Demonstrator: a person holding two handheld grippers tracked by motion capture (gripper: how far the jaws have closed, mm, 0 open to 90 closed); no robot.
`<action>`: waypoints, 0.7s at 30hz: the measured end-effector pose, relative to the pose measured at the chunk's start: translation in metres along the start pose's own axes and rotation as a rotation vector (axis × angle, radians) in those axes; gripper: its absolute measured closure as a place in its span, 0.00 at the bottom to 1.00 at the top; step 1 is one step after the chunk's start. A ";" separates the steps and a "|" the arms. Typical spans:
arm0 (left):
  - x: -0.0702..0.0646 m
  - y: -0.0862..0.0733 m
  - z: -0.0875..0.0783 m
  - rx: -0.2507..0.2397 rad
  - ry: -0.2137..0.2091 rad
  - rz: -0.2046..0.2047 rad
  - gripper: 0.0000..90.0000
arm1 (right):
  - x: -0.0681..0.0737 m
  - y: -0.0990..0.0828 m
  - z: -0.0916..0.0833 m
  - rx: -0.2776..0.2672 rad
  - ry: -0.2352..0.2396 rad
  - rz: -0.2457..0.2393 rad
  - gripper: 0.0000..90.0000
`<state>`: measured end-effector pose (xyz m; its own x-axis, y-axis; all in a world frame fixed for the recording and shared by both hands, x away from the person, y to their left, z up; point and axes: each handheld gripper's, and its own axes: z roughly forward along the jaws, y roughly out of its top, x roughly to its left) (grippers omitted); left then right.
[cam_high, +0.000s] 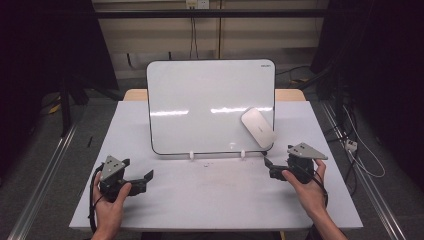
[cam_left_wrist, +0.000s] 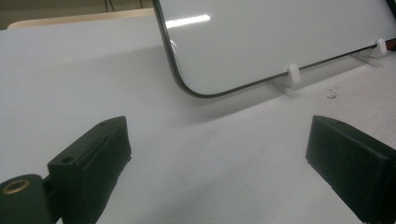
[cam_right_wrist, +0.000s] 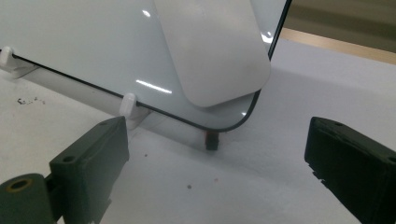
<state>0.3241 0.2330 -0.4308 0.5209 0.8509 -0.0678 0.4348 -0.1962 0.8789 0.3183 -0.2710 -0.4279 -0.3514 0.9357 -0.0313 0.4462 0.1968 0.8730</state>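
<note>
1. The white eraser (cam_high: 258, 127) is seen stuck flat against the lower right part of the whiteboard (cam_high: 200, 100), its lower end near the board's rounded corner; it is probably held there by a magnet, though this cannot be confirmed.
2. The whiteboard stands tilted on small white clips (cam_right_wrist: 127, 103) at the back of the surface (cam_high: 210, 195).
3. The right gripper (cam_high: 270, 170) is held just below and in front of the eraser, fingers (cam_right_wrist: 91, 156) spread wide, nothing pinched.
4. The eraser should be approached squarely along its narrow sides, so the board is not pushed back.
5. The left gripper (cam_high: 145, 179) rests well apart to the left, fingers (cam_left_wrist: 93, 149) spread, empty.
</note>
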 end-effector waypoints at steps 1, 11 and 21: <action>0.000 0.000 0.000 0.000 0.001 -0.001 0.07 | 0.000 -0.001 -0.001 0.001 0.001 0.004 0.07; 0.000 0.000 0.000 0.001 0.002 -0.003 0.07 | -0.001 -0.010 -0.002 0.024 -0.004 0.022 0.07; 0.001 0.000 0.001 0.000 -0.007 -0.010 0.07 | 0.001 -0.016 -0.004 0.022 -0.011 0.023 0.08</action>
<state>0.3252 0.2337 -0.4314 0.5218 0.8493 -0.0803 0.4400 -0.1873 0.8783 0.3075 -0.2746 -0.4396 -0.3318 0.9432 -0.0171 0.4720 0.1817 0.8627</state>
